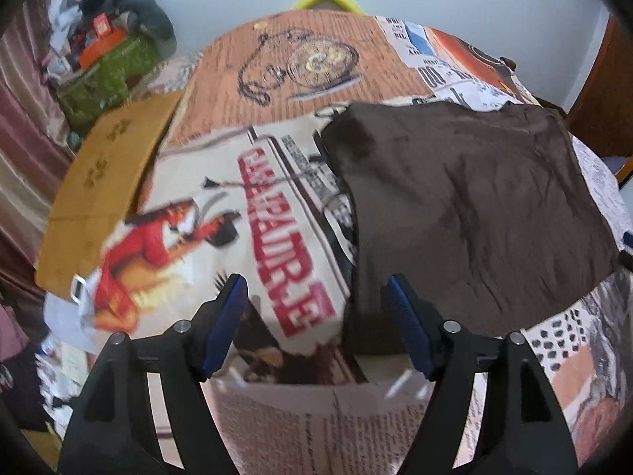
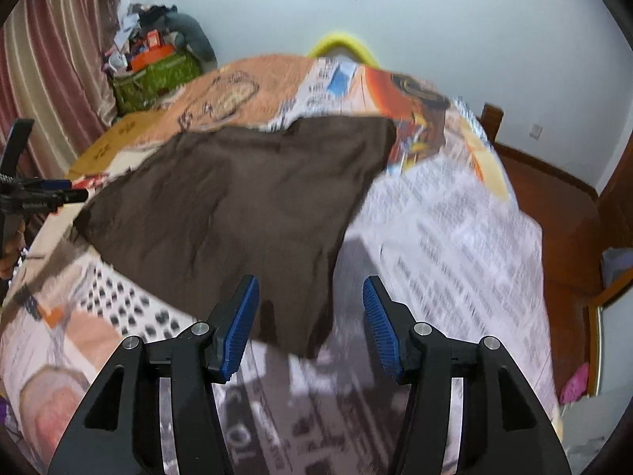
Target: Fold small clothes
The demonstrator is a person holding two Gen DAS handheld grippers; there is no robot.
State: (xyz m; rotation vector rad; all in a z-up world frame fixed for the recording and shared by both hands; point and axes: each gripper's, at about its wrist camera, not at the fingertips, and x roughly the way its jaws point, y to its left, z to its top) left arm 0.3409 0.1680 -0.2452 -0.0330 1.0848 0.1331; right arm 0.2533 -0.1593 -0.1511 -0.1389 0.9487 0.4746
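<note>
1. Cardboard sheet [image 1: 107,182] — flat, tan, at the far left of the left wrist view, lying along the edge of the bed beside the printed cover. No part in the task.

2. Bed cover [image 1: 277,213] — newsprint-and-poster print, spread over the bed; it carries the garment. Bare print shows on both sides of the cloth.

3. Left gripper [image 1: 316,297] — jaws released, blue pads standing well apart with nothing between them but the cover. It hangs above the bed, angled downward, just beside the near left edge of the garment; its right finger overlaps that edge in the view, and whether it touches cannot be told.

4. Brown garment [image 2: 237,206] — small, dark, lying flat and roughly four-sided on the cover, lightly creased, held by neither gripper. It looks already doubled over once, though the layers are not plain in the blur.

5. Right gripper [image 2: 310,301] — jaws released, pads apart; the near corner of the garment lies below and between them, not pinched.

6. Step in hand, judged — a fold appears laid down and let go, both grippers clear of the cloth.

7. Next move, judged — each gripper would need to pinch a corner of one edge, then carry it across to the opposite edge evenly, so the cloth does not skew.
</note>
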